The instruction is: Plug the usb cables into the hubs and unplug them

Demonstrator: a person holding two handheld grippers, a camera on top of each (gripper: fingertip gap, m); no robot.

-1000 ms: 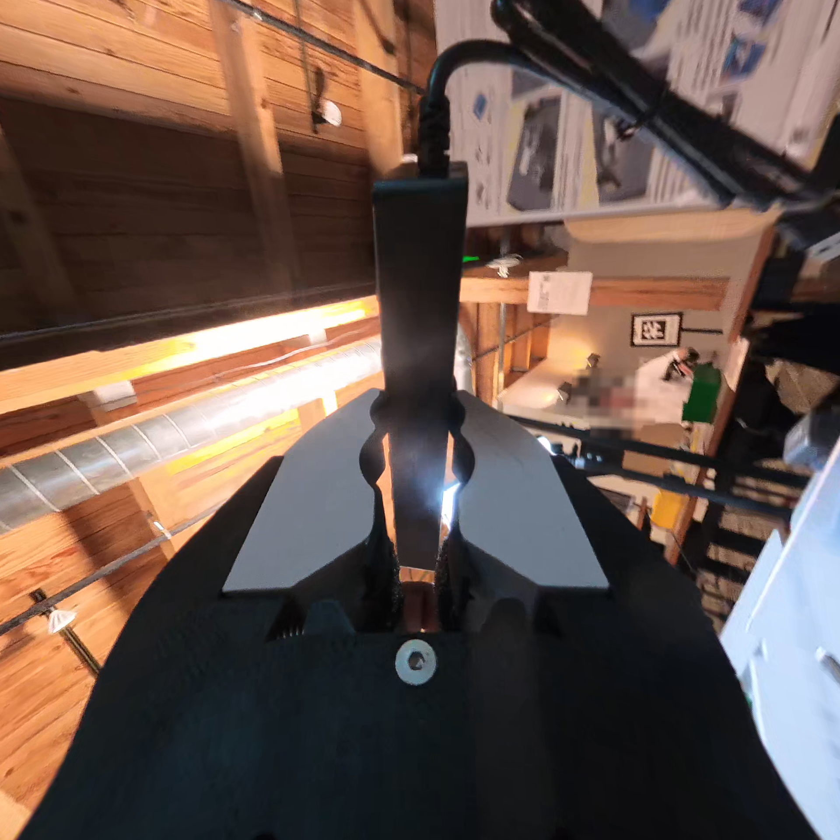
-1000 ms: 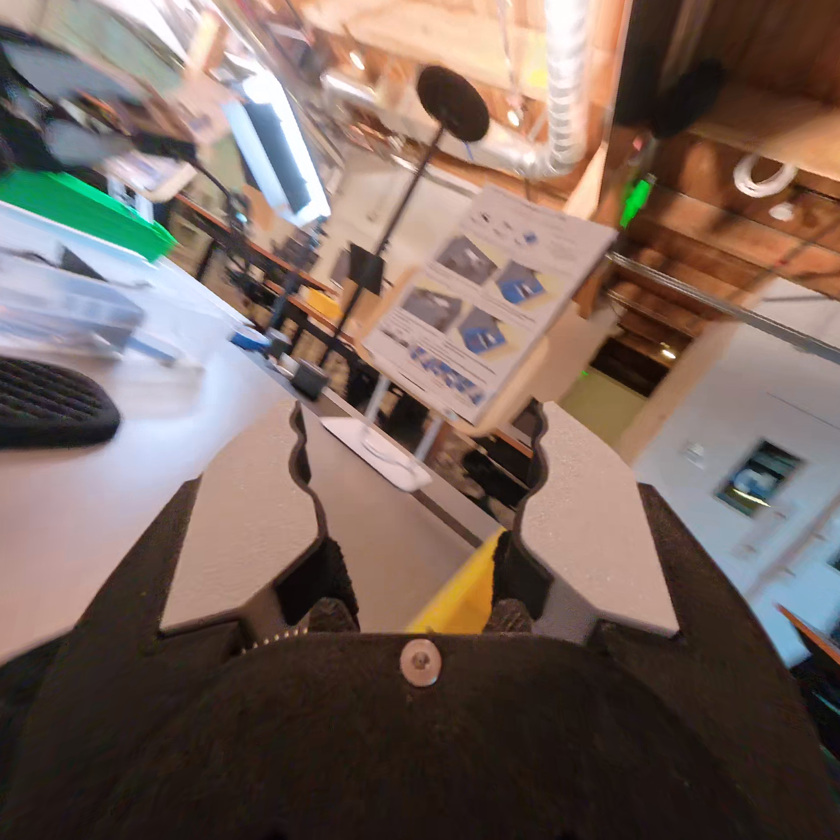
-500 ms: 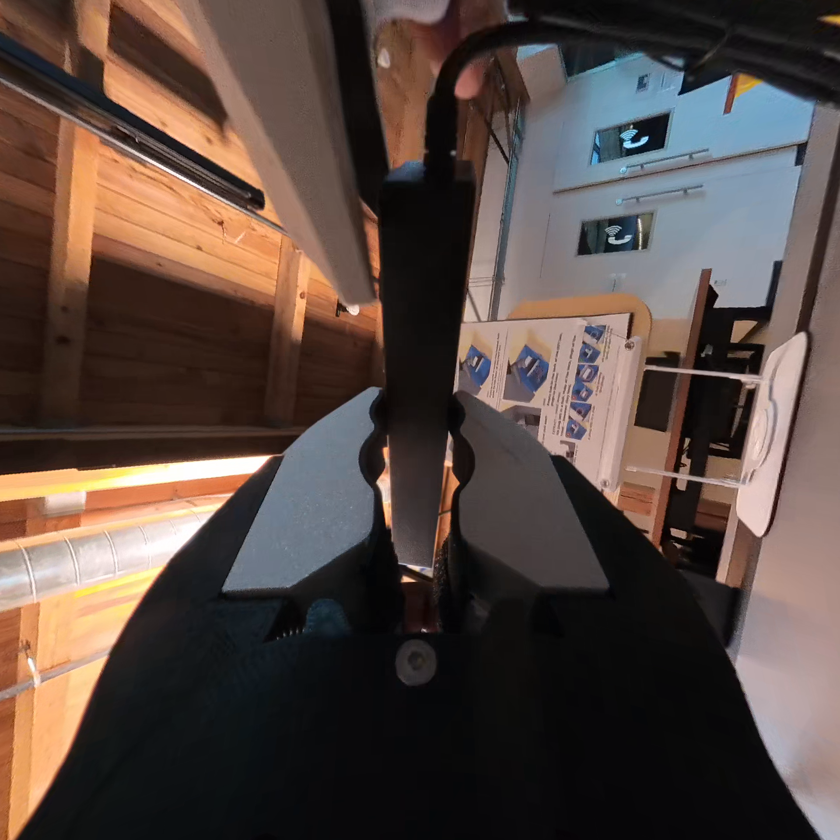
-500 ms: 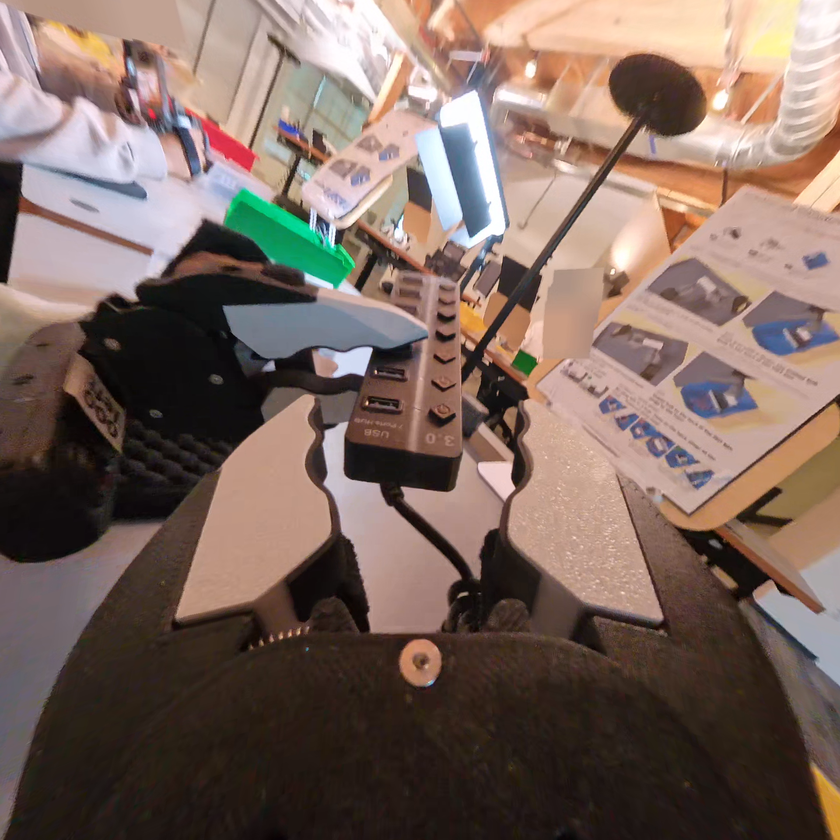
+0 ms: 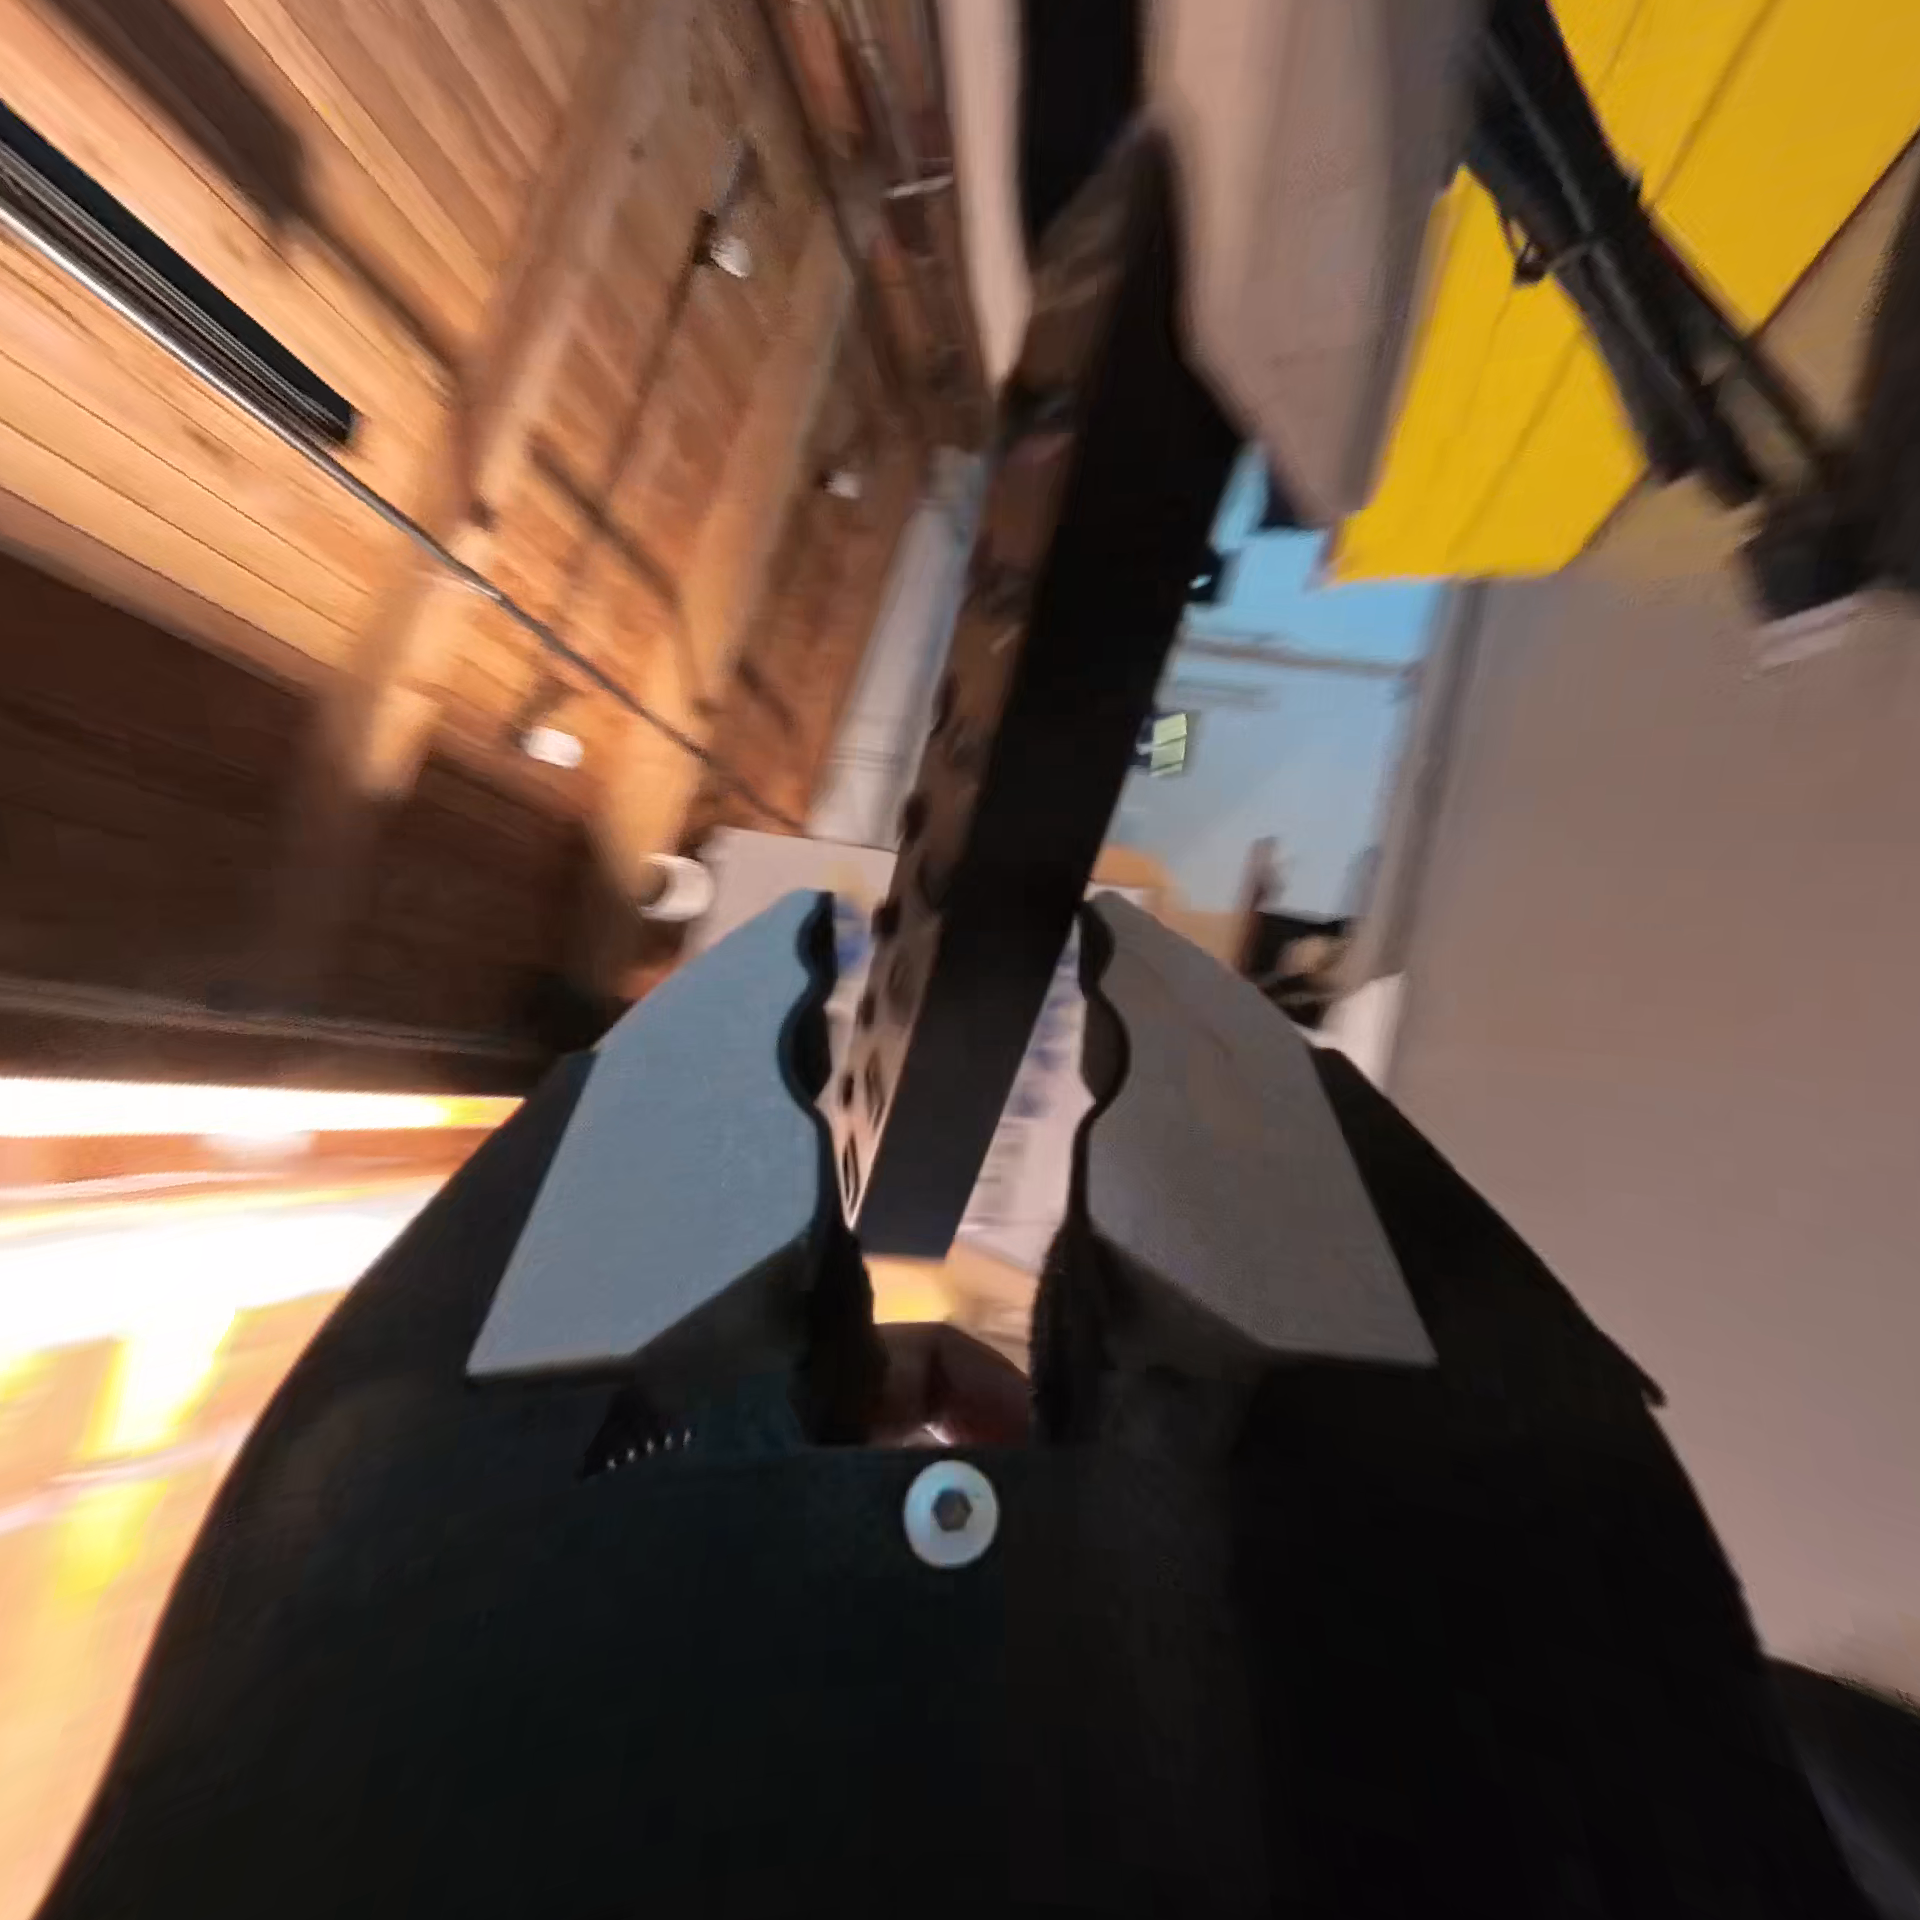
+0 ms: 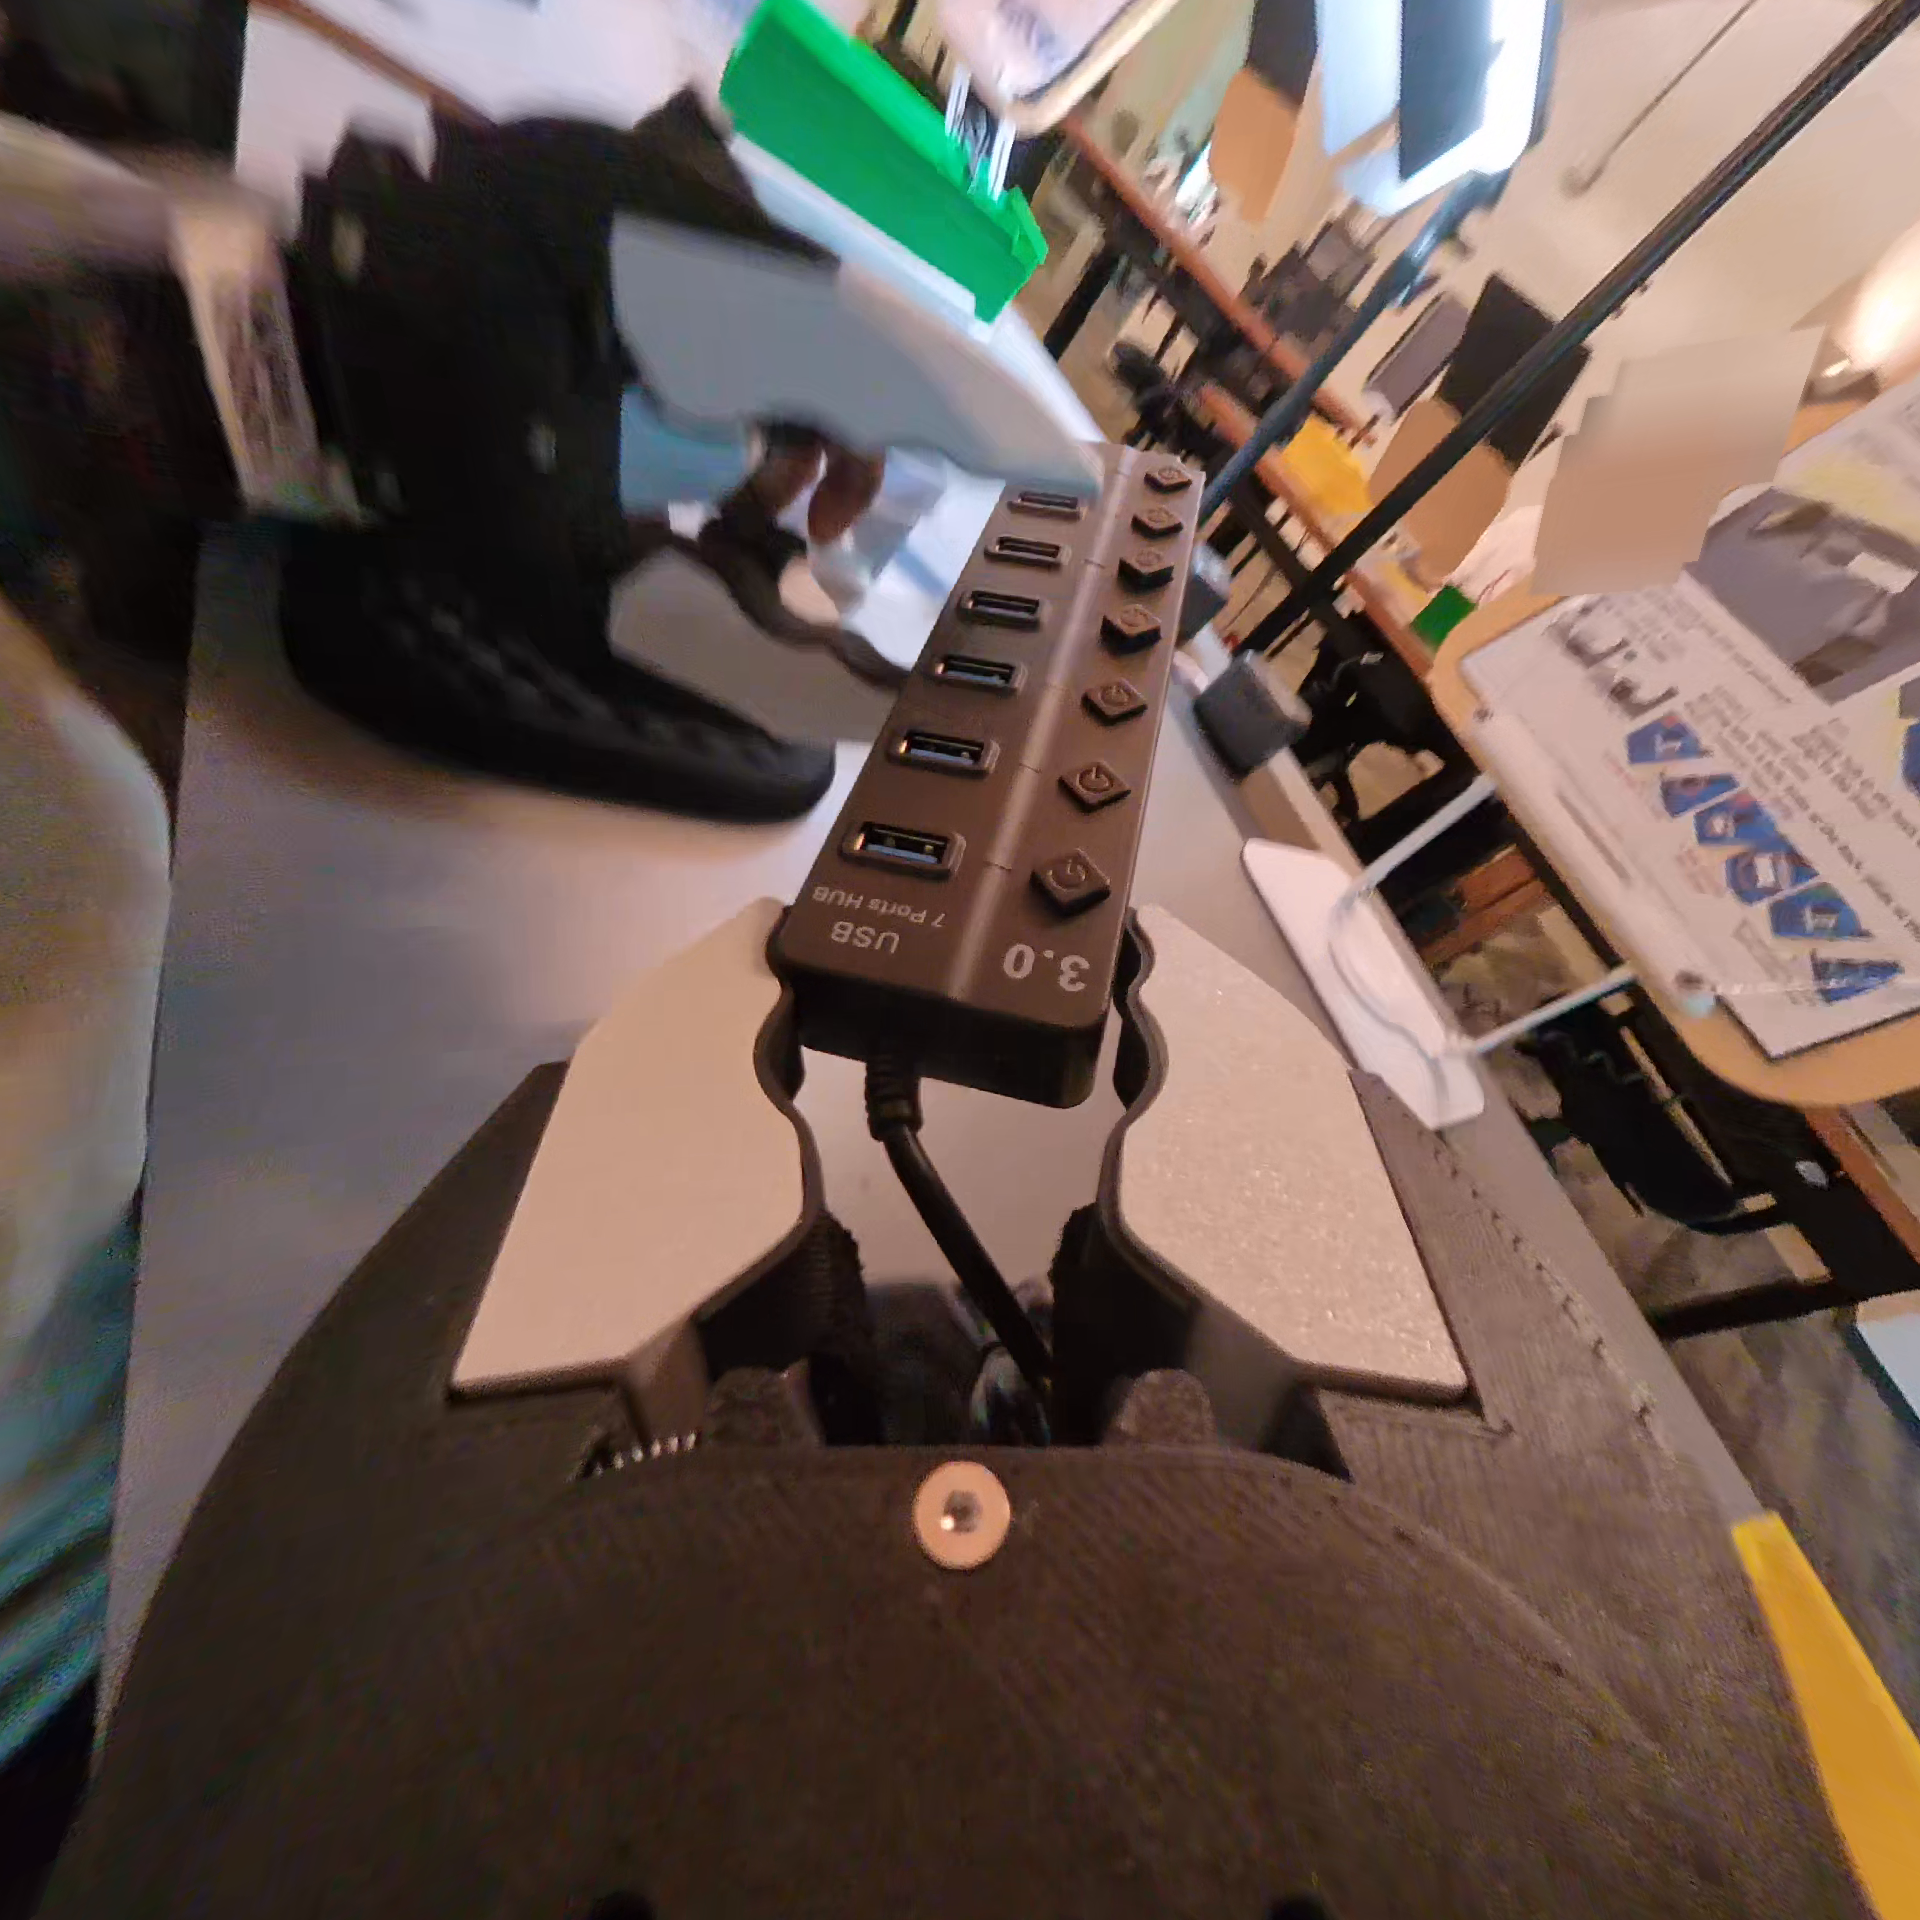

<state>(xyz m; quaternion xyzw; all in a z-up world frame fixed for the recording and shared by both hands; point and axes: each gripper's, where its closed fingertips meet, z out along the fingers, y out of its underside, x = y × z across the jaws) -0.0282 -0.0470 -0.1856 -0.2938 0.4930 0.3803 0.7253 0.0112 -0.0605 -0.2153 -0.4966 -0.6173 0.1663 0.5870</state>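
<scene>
Right wrist view showed the right tongs (image 6: 951, 997) clamped on the cable end of the black hub (image 6: 1023, 727) at frame centre, above the grey tabletop (image 6: 416, 966); half a second earlier they stood apart around it. Left tongs (image 5: 951, 1081), gripping the hub then, now stood apart with its far end loose between them. Judged: a hand-over, freeing the left tongs to fetch a cable. All visible ports were empty.

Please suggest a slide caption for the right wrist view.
Right gripper fingers clasp the cabled end of a black multi-port USB hub, while the left gripper hovers at its far end.
</scene>
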